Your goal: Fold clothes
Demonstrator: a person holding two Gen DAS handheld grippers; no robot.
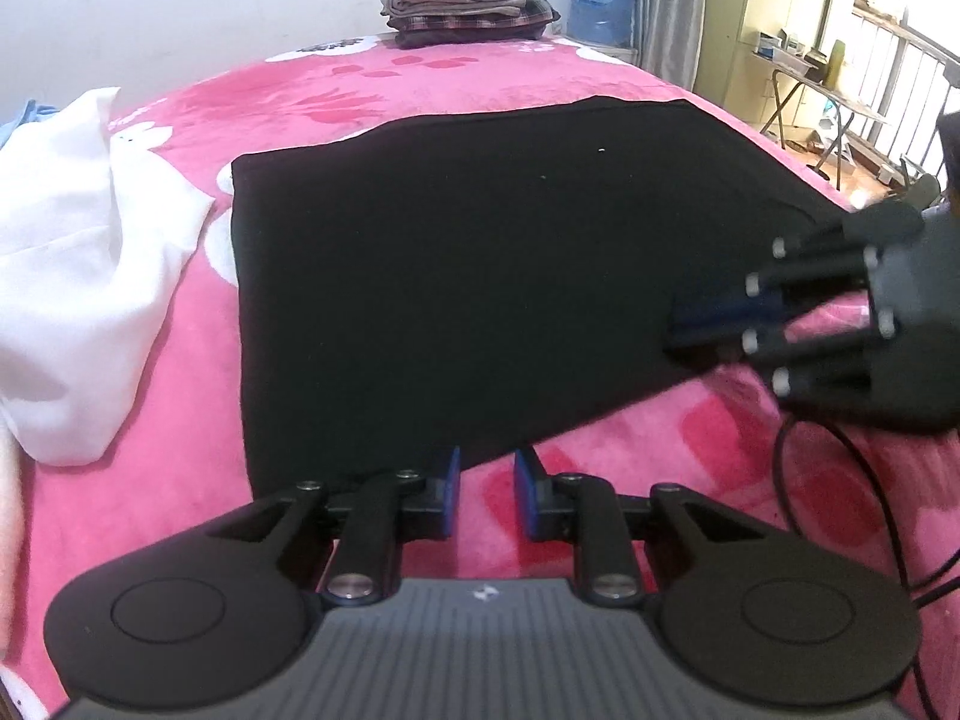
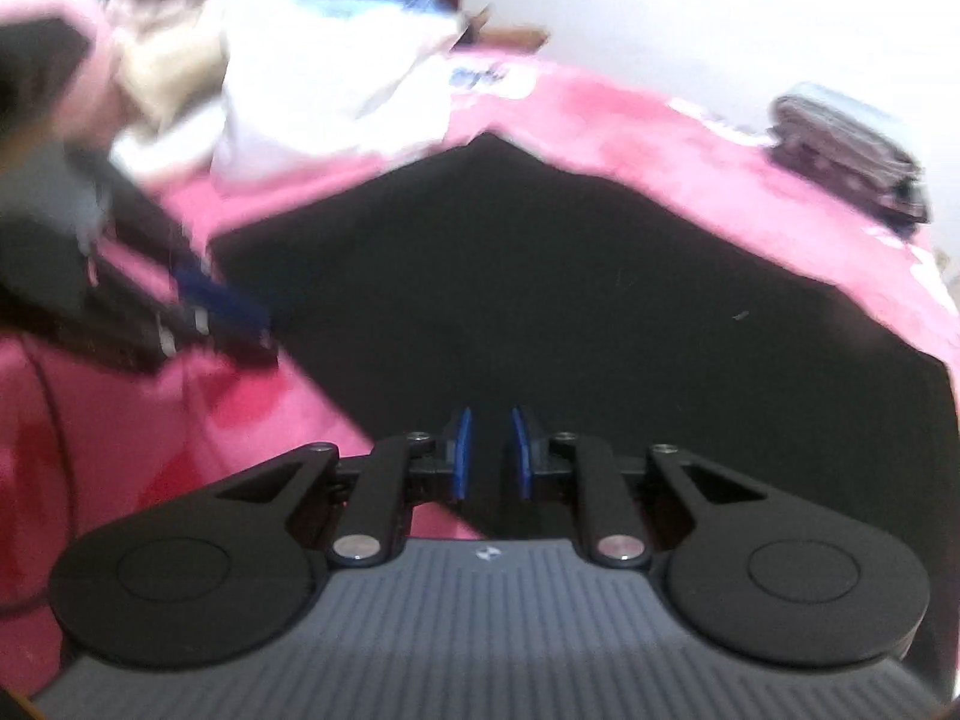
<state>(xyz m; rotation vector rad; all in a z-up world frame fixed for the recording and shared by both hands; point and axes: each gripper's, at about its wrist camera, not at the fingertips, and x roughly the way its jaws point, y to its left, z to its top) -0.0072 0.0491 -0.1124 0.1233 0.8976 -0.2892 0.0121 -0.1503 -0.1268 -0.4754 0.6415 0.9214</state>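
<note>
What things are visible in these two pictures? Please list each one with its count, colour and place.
black garment: one, black, flat on the middle of the bed
bed cover: one, pink, under everything
white cloth: one, white, crumpled left of the garment
folded pile: one stack, grey and dark plaid, far end
cable: one, black, on the cover at right
left hand-held gripper: one, black with blue pads, near edge
right hand-held gripper: one, same colours, right near edge
</note>
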